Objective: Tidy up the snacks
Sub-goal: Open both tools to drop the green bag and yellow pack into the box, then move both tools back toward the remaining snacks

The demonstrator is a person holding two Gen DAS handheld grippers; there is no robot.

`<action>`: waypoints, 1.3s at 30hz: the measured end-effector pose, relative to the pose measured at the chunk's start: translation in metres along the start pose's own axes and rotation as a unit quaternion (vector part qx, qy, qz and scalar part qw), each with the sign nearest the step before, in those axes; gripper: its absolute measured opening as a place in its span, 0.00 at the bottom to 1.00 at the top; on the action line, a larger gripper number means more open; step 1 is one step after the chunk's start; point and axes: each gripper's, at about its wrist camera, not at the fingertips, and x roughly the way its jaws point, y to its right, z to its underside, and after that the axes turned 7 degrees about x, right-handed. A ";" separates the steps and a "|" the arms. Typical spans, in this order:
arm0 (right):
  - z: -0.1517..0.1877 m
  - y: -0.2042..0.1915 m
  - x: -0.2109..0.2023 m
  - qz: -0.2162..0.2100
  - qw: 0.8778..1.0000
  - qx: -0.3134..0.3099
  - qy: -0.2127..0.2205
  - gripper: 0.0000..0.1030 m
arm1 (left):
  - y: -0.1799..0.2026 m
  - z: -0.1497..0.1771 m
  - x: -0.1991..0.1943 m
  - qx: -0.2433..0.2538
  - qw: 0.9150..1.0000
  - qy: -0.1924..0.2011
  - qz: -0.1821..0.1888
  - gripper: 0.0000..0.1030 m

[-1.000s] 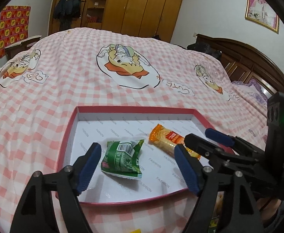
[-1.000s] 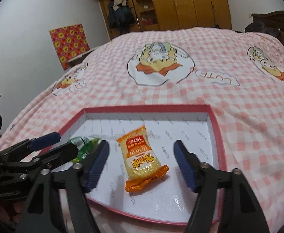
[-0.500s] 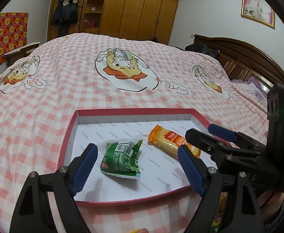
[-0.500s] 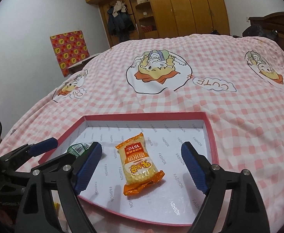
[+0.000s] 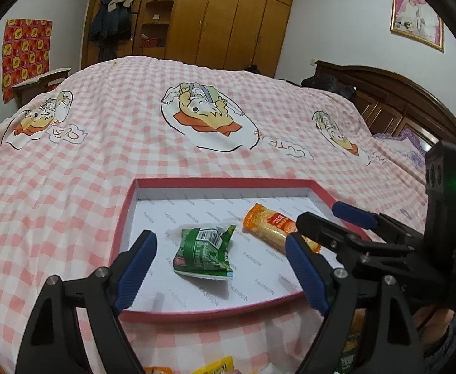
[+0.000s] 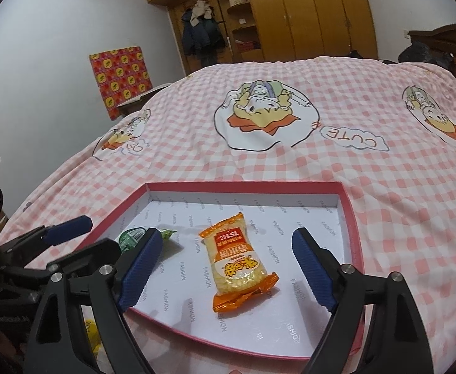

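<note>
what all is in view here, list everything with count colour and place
tray: one, red rim, white printed floor, on the bed
green snack packet: one, green, left part of the tray floor
orange snack packet: one, orange and yellow, tray middle, right of the green one
loose packets: a few, yellow and green, off the tray at the near edge, mostly hidden
bedspread: one, pink and white check with cartoon prints
wardrobe: one, brown wood, far wall
jacket: dark, hanging by the wardrobe
framed picture: one, right wall
headboard: one, dark wood, right
left gripper: black, blue pads, open, empty
right gripper: same, open, empty
</note>
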 end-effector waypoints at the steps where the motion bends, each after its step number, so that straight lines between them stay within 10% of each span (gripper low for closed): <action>1: -0.001 -0.002 -0.002 0.003 1.000 -0.006 -0.001 0.84 | -0.001 0.000 -0.005 -0.001 1.000 0.007 -0.003 0.85; 25: 0.025 -0.015 -0.058 -0.030 0.999 0.009 0.043 0.84 | -0.012 0.055 -0.089 -0.023 0.999 0.020 -0.037 0.85; 39: 0.102 0.003 -0.128 -0.012 0.995 0.065 0.077 0.84 | -0.006 0.095 -0.105 -0.025 0.998 0.020 -0.054 0.85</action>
